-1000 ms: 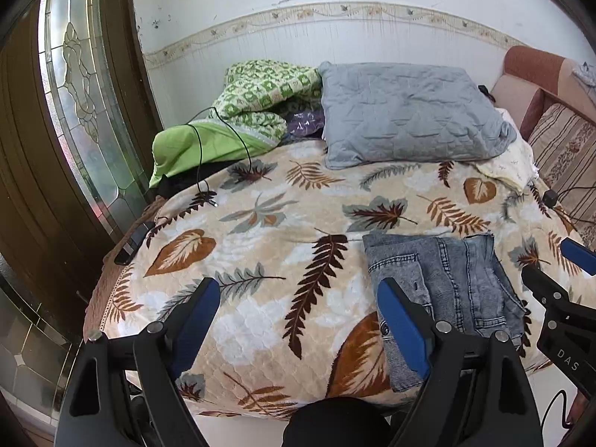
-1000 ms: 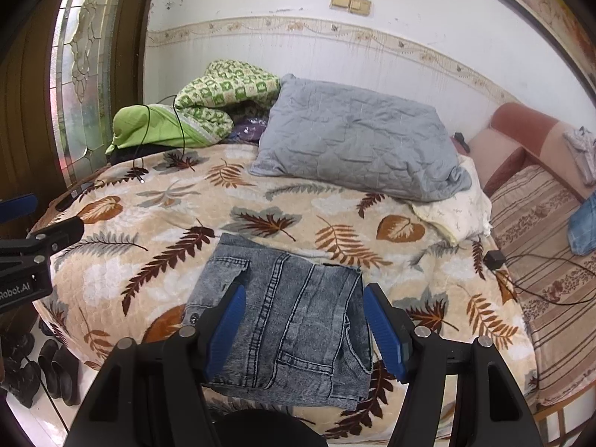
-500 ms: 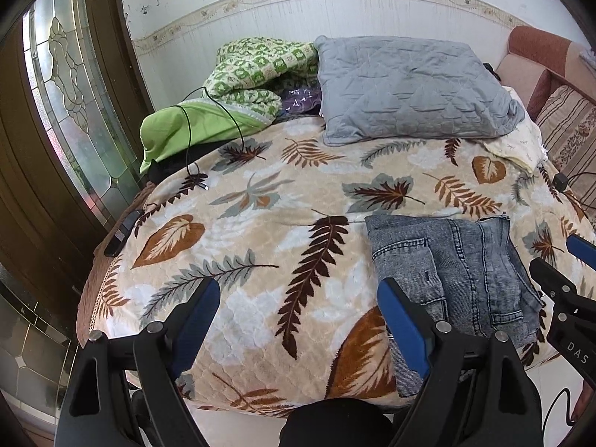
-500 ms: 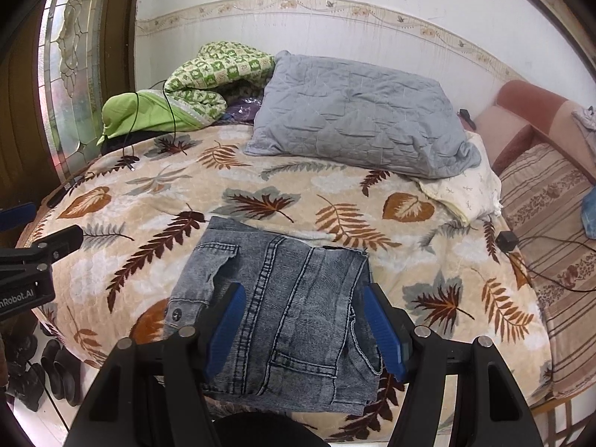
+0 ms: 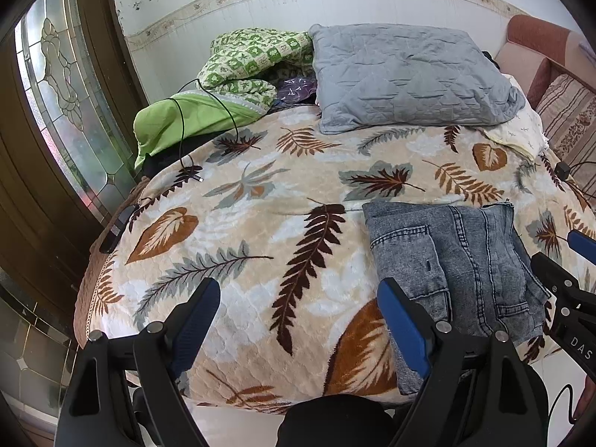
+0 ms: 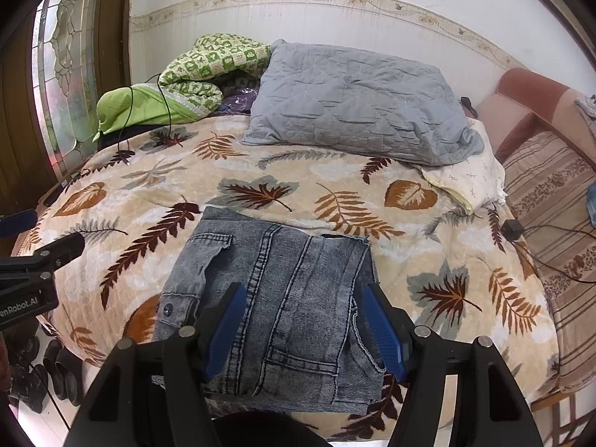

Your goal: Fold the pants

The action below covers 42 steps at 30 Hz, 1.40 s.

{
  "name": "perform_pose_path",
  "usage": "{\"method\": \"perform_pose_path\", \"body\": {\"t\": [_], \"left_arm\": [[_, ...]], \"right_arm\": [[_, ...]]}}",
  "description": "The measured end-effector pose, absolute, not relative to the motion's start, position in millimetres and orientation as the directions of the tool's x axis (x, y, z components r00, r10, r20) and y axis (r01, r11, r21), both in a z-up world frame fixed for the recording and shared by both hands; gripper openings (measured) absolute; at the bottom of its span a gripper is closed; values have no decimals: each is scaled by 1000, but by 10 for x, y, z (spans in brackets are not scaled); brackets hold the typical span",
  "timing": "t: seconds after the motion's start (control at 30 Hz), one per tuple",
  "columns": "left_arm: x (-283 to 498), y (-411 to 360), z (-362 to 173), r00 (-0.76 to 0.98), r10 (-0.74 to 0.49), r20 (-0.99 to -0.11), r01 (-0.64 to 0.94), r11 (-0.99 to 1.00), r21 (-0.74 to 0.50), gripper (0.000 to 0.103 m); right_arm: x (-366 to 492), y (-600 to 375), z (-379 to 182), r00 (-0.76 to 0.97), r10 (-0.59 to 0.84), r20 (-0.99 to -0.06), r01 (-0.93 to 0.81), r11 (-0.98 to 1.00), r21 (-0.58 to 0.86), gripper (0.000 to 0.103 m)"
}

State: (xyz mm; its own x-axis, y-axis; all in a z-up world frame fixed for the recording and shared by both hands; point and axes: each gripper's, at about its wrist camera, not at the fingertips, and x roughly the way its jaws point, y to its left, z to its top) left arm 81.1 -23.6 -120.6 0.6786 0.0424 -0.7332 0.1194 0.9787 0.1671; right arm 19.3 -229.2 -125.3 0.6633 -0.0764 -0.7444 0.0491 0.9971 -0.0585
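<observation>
Grey-blue denim pants [image 6: 275, 298] lie folded into a compact rectangle near the front edge of a bed with a leaf-patterned blanket [image 6: 149, 223]. In the left wrist view the pants [image 5: 454, 264] sit to the right. My right gripper [image 6: 303, 327] hovers above the pants, open, nothing between its blue pads. My left gripper [image 5: 298, 320] stands open over bare blanket [image 5: 242, 242] left of the pants, holding nothing. Each gripper shows at the other view's edge: the right gripper [image 5: 573, 257] and the left gripper [image 6: 44, 234].
A grey pillow [image 6: 354, 100] and green bedding [image 6: 178, 89] lie at the head of the bed by the wall. A cable [image 5: 186, 130] trails over the blanket's left. A striped sofa [image 6: 551, 193] stands right, with a charger [image 6: 512, 229]. Shoes [image 6: 41, 368] sit on the floor.
Both grippers have dropped a little toward the bed, so the blanket and pants look larger and nearer. The pants have not moved, and both grippers' jaws keep the same width.
</observation>
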Motion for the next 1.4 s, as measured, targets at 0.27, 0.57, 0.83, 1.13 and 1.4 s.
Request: {"method": "perform_pose_path", "body": {"t": [0.27, 0.57, 0.83, 1.13, 1.4], "left_arm": [[812, -237, -1231, 673, 44, -738, 121, 978, 169, 87], [1018, -115, -1647, 577, -33, -816, 155, 986, 69, 87], [1268, -174, -1948, 472, -169, -865, 205, 976, -79, 87], [1409, -448, -2077, 378, -338, -862, 307, 924, -228, 87], [1549, -607, -2150, 322, -426, -845, 361, 881, -306, 87]], "right_arm": [[185, -2284, -1259, 662, -77, -745, 50, 997, -59, 69], [193, -2738, -1472, 614, -108, -782, 124, 992, -39, 69], [220, -3169, -1821, 541, -66, -839, 197, 979, 50, 69], [309, -3361, -2190, 490, 80, -868, 190, 962, 195, 69], [494, -3629, -2322, 507, 182, -842, 217, 919, 329, 69]]}}
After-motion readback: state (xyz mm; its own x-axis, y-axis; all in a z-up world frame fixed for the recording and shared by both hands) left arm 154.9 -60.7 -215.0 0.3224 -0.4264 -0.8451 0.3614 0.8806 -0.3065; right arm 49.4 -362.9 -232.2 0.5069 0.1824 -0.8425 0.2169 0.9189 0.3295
